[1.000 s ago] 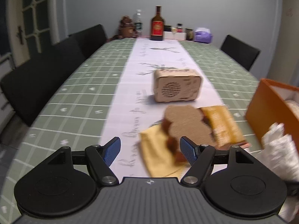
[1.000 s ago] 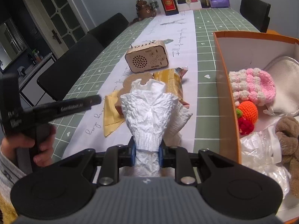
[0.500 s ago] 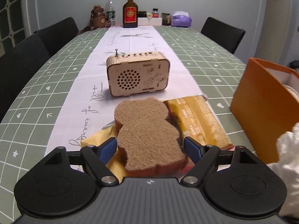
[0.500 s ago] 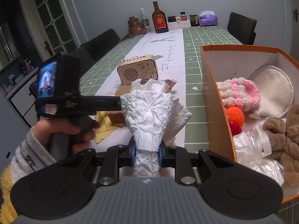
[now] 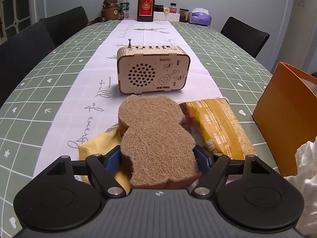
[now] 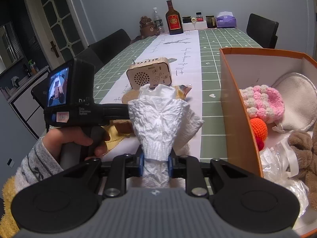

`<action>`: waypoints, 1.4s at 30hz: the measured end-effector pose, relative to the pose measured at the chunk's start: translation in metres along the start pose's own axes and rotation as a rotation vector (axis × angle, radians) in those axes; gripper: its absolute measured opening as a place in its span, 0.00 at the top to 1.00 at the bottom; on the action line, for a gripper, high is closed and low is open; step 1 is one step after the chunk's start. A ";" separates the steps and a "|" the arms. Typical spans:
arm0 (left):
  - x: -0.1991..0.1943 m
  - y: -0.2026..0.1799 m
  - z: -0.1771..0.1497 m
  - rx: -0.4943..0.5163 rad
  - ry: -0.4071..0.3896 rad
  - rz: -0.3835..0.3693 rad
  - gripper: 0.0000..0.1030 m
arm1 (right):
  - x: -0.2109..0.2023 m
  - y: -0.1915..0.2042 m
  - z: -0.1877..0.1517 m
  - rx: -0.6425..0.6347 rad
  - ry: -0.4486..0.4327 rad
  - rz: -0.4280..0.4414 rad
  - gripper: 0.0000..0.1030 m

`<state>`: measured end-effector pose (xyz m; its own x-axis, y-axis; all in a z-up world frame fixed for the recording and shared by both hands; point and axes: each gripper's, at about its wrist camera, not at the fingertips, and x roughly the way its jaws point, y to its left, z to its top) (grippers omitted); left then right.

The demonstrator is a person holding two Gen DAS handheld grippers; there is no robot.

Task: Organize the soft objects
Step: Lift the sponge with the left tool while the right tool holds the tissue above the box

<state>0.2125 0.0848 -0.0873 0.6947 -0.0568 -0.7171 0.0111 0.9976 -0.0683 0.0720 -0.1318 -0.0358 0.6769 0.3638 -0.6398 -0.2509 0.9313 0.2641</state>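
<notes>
A brown bear-shaped scouring sponge (image 5: 156, 138) lies on a yellow cloth (image 5: 99, 144) on the white runner. My left gripper (image 5: 157, 157) straddles its near end; the jaws are closing and both blue pads touch its sides. In the right wrist view a hand holds that left gripper's body (image 6: 79, 103) low over the sponge (image 6: 122, 126). My right gripper (image 6: 155, 161) is shut on a crumpled white tissue (image 6: 158, 119) and holds it above the table, left of the orange box (image 6: 235, 103).
A wooden radio (image 5: 152, 71) stands behind the sponge, and a yellow snack packet (image 5: 220, 125) lies to its right. The box holds a pink crochet hat (image 6: 263, 103), an orange crochet ball (image 6: 258, 128), a brown plush (image 6: 303, 144) and clear wrap. Bottles and jars line the far end.
My left gripper has come forward and down until its pads flank the sponge, and they now sit closer against it. The right gripper keeps the tissue in nearly the same place.
</notes>
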 end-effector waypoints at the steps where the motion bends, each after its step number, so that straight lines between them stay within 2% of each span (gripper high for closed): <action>1: -0.002 0.000 0.000 0.000 -0.008 0.007 0.16 | 0.000 0.000 0.000 0.000 0.002 -0.003 0.80; 7: -0.033 0.000 0.002 0.031 -0.084 -0.007 0.18 | -0.004 0.001 -0.001 0.011 0.004 -0.009 0.80; 15: -0.083 0.003 0.000 -0.001 -0.174 0.007 0.18 | -0.008 0.004 -0.001 0.013 -0.015 0.004 0.80; 22: -0.122 0.004 -0.016 -0.042 -0.232 -0.023 0.18 | -0.028 0.007 -0.004 0.007 -0.085 0.060 0.80; 28: -0.141 -0.003 -0.027 -0.045 -0.261 -0.053 0.18 | -0.045 0.007 -0.003 0.000 -0.132 0.108 0.80; 34: -0.151 -0.008 -0.031 -0.079 -0.285 -0.038 0.18 | -0.059 0.001 0.000 0.012 -0.168 0.110 0.80; 38: -0.158 -0.016 -0.026 -0.069 -0.302 -0.004 0.18 | -0.070 -0.006 0.004 0.031 -0.198 0.116 0.80; 42: -0.166 -0.027 -0.016 -0.068 -0.325 -0.014 0.18 | -0.082 -0.017 0.013 0.052 -0.239 0.121 0.80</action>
<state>0.0851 0.0663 0.0221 0.8879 -0.0437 -0.4580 -0.0185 0.9913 -0.1305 0.0294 -0.1776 0.0212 0.7897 0.4523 -0.4145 -0.3081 0.8767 0.3695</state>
